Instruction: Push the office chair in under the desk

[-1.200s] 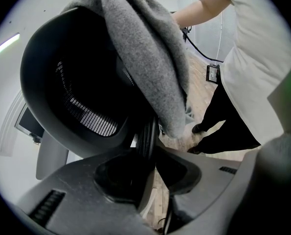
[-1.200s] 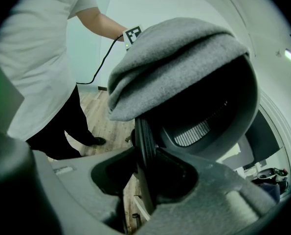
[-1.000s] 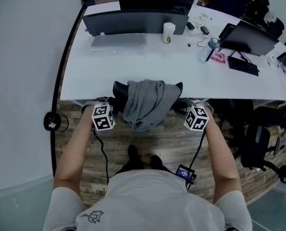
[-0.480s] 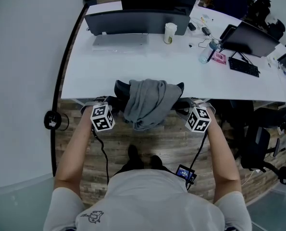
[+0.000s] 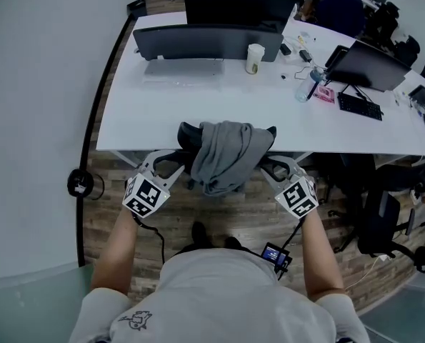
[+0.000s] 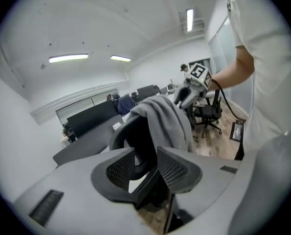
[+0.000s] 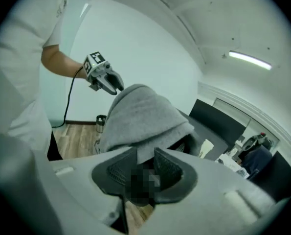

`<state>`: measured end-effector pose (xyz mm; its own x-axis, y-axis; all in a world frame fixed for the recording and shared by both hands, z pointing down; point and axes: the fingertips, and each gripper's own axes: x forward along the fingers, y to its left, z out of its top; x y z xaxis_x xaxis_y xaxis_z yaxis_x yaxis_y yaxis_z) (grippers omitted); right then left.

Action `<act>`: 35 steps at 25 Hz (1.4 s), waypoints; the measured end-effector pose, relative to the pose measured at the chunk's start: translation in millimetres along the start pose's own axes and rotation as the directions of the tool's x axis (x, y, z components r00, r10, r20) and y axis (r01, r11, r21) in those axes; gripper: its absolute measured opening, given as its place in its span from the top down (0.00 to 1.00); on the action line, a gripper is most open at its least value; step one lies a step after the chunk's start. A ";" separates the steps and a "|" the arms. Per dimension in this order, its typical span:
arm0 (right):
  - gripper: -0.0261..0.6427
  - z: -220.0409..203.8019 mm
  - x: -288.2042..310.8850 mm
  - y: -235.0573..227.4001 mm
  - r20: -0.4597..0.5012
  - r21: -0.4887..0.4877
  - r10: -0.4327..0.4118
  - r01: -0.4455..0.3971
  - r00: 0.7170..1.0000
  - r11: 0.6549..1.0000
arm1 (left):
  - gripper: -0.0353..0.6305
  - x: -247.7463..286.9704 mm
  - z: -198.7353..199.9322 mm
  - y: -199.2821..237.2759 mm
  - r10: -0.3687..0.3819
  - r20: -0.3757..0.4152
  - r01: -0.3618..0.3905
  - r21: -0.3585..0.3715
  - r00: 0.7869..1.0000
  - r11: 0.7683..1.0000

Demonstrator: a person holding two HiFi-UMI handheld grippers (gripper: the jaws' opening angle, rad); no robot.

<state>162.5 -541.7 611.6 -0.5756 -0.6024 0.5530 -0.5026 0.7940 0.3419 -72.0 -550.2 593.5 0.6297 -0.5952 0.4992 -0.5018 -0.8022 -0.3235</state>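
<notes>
The black office chair (image 5: 186, 136), with a grey garment (image 5: 226, 152) draped over its back, stands tucked against the front edge of the white desk (image 5: 162, 113). My left gripper (image 5: 175, 164) is just off the back's left side and my right gripper (image 5: 268, 164) just off its right side. In the left gripper view the left gripper (image 6: 152, 161) stands open and the chair back (image 6: 140, 136) shows beyond the gap. The right gripper (image 7: 145, 163) has its jaws closing, with nothing pressed between the pads and the garment (image 7: 140, 116) ahead of them.
Dark monitors (image 5: 205, 40), a paper cup (image 5: 254, 57), a bottle (image 5: 305, 84) and a keyboard (image 5: 361, 106) are on the desk. Another black chair (image 5: 383, 220) stands at the right. A grey wall and a round black bin (image 5: 80, 184) are at the left. My feet are on wood flooring behind the chair.
Both grippers have drawn back from the desk edge toward me, so their fingers now show. The chair and garment stay against the desk.
</notes>
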 end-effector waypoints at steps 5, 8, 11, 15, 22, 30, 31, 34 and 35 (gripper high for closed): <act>0.87 22.5 -28.6 20.8 0.111 0.150 -0.090 0.073 0.990 0.986 | 0.86 -27.4 34.0 -20.7 0.083 0.153 -0.065 -0.119 0.985 0.991; 0.95 28.8 -51.1 33.4 0.164 0.194 -0.119 0.087 0.979 0.977 | 0.94 -43.9 52.5 -36.1 0.139 0.224 -0.091 -0.214 0.965 0.973; 0.96 28.8 -72.7 48.1 0.203 0.201 -0.124 0.083 0.971 0.976 | 0.95 -53.6 65.5 -62.1 0.158 0.259 -0.093 -0.245 0.953 0.965; 0.96 23.9 -99.5 67.5 0.244 0.197 -0.100 0.051 0.965 0.979 | 0.95 -61.4 74.5 -100.2 0.173 0.266 -0.103 -0.258 0.948 0.961; 0.96 9.5 -137.9 92.3 0.283 0.212 -0.066 0.005 0.957 0.977 | 0.95 -80.1 79.4 -150.4 0.204 0.246 -0.135 -0.270 0.948 0.953; 0.96 25.6 -149.7 127.8 0.294 0.219 -0.066 0.000 0.953 0.976 | 0.95 -106.9 76.3 -165.8 0.196 0.262 -0.125 -0.266 0.945 0.956; 0.96 29.6 -151.2 132.0 0.293 0.228 -0.076 0.007 0.953 0.974 | 0.95 -111.2 75.2 -166.0 0.190 0.266 -0.118 -0.265 0.945 0.957; 0.96 40.1 -154.4 143.5 0.295 0.245 -0.109 0.035 0.949 0.969 | 0.95 -124.3 72.3 -168.8 0.166 0.280 -0.096 -0.248 0.946 0.964; 0.96 42.7 -154.5 147.7 0.298 0.248 -0.117 0.042 0.947 0.968 | 0.95 -128.3 70.5 -170.2 0.158 0.284 -0.090 -0.240 0.946 0.967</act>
<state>149.7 -334.8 544.2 -0.6785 -0.6879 0.2577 -0.6703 0.7233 0.1657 -25.6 -340.5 527.9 0.6843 -0.7032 0.1929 -0.6840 -0.7107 -0.1644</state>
